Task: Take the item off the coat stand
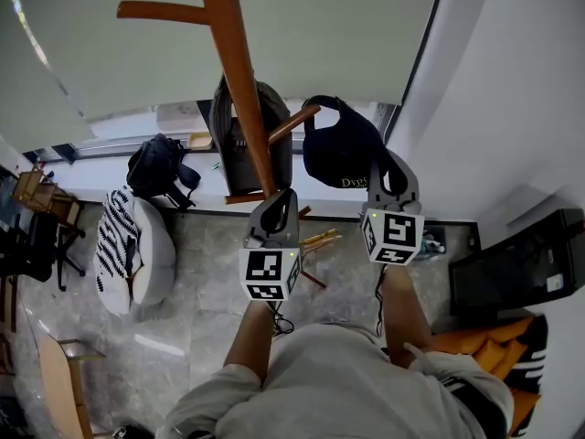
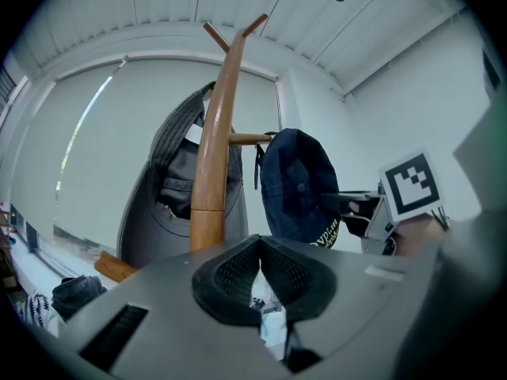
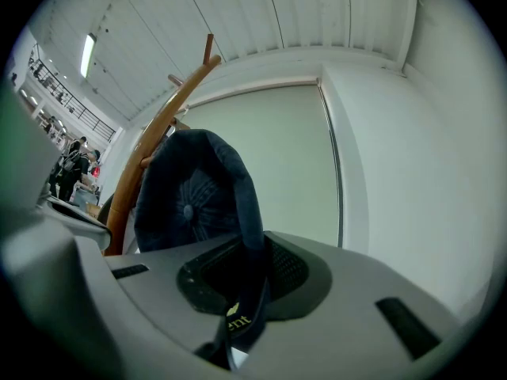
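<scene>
A dark navy cap hangs on a side peg of the wooden coat stand. My right gripper is shut on the cap's brim, which runs down between its pads. In the right gripper view the cap's crown fills the space ahead, with the stand behind it. My left gripper sits right beside the pole's lower part, shut with nothing in it. The left gripper view shows the pole, the cap and the right gripper holding it.
A grey garment hangs on the stand behind the pole. Below lie a black backpack, a striped cloth on a white seat, a wooden chair and a black case. A white wall stands close on the right.
</scene>
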